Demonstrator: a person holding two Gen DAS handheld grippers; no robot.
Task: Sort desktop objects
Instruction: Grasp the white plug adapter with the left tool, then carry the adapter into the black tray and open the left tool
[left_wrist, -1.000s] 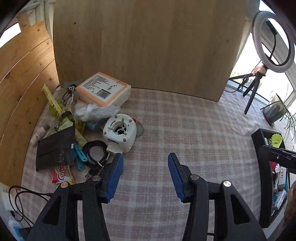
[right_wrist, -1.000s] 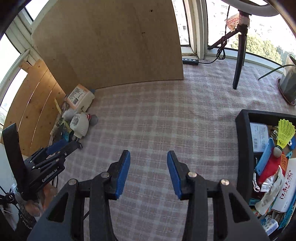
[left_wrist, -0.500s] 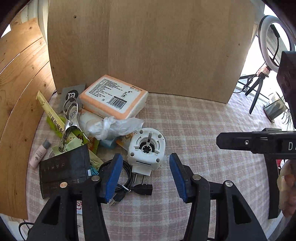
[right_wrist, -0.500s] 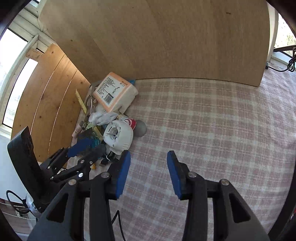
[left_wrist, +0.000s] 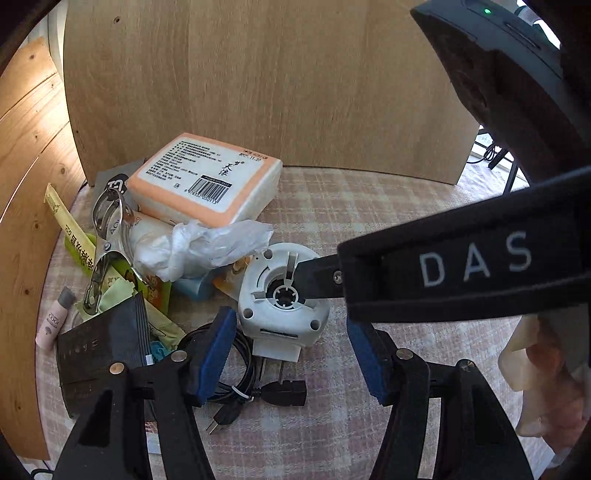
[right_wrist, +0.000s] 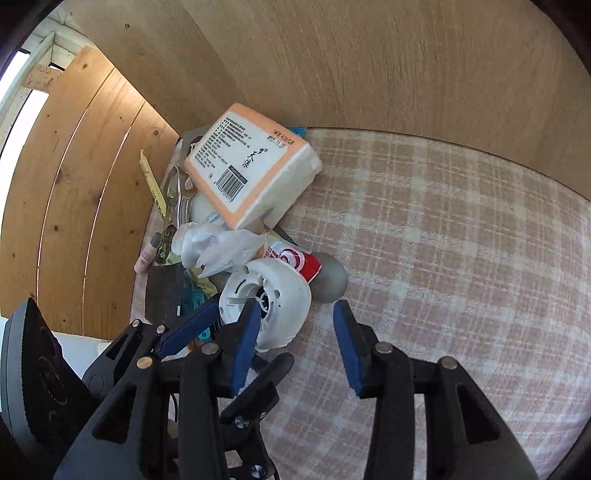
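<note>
A white round plug adapter lies on the checked cloth at the edge of a clutter pile. My left gripper hovers over its near end; the jaws are opening and the adapter's plug end lies between the blue pads without touching them. A finger of my right gripper reaches in from the right, its tip over the adapter's centre. In the right wrist view my right gripper is open, its left pad in front of the adapter. The left gripper's pad shows beside it.
The pile holds an orange-edged tissue pack, crumpled clear plastic, a metal clip, a black cable, a black packet and a small pink tube. A red-white packet and a grey disc lie behind the adapter. Wooden boards close off the back and left.
Both grippers have closed in on the pile and lowered. The left jaws have spread wider. The right gripper swung in from the right, across the adapter; the black storage box has left view.
</note>
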